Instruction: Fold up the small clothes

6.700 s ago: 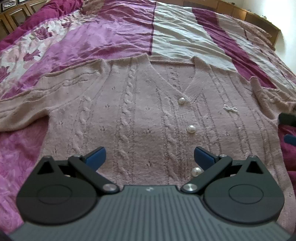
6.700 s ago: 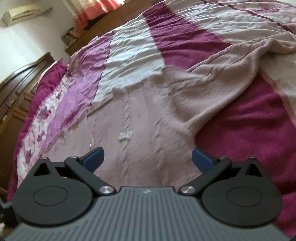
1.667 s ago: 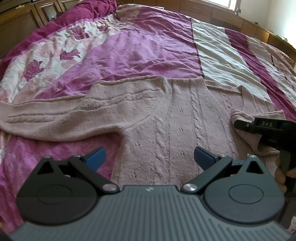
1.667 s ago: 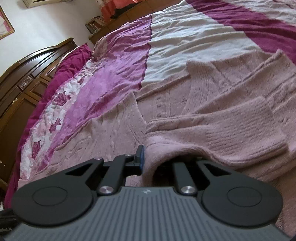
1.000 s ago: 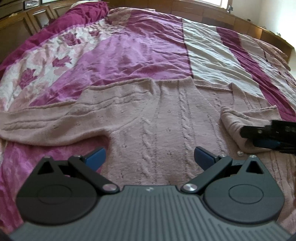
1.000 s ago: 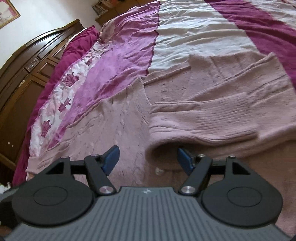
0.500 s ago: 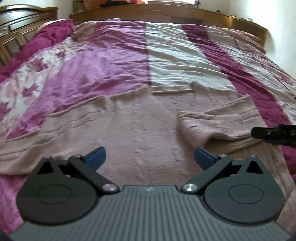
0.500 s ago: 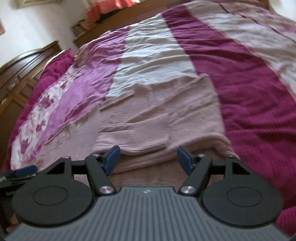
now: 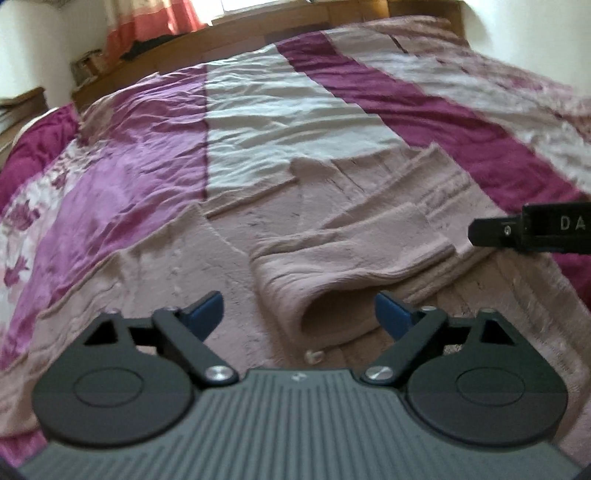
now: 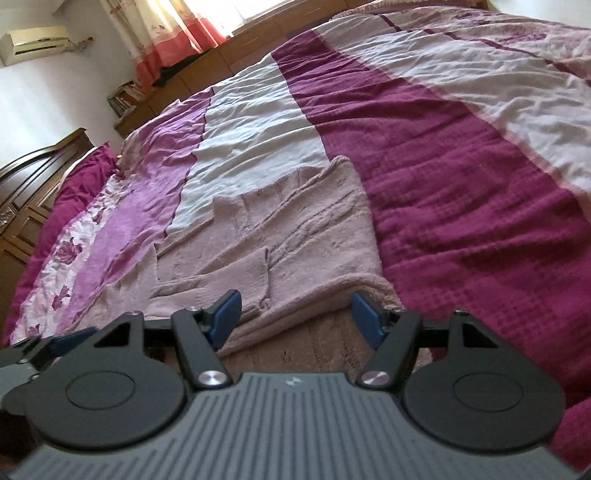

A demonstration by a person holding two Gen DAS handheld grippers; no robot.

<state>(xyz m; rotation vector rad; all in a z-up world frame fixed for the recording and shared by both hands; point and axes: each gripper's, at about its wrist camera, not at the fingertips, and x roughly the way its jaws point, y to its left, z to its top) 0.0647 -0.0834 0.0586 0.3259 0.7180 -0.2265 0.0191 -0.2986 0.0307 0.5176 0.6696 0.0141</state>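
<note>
A dusty-pink knit cardigan (image 9: 207, 266) lies flat on the bed. Its right sleeve (image 9: 354, 266) is folded across the body, the open cuff facing my left gripper (image 9: 299, 314). That gripper is open and empty, just in front of the cuff. A pearl button (image 9: 314, 355) shows below the cuff. My right gripper (image 10: 295, 314) is open and empty, over the cardigan's (image 10: 295, 236) right folded edge. The folded sleeve (image 10: 221, 280) lies ahead of it to the left. The right gripper's black finger (image 9: 532, 232) shows at the right edge of the left wrist view.
The bedspread (image 10: 443, 177) has magenta, white and lilac stripes, with a floral band (image 9: 22, 229) on the left. A wooden headboard ledge (image 10: 207, 62) and curtains (image 10: 173, 33) lie beyond. A dark wooden cabinet (image 10: 33, 184) stands at the left.
My right gripper let go of the sleeve, opened, and drew back to the right edge of the cardigan. My left gripper swung right and now faces the folded sleeve's cuff.
</note>
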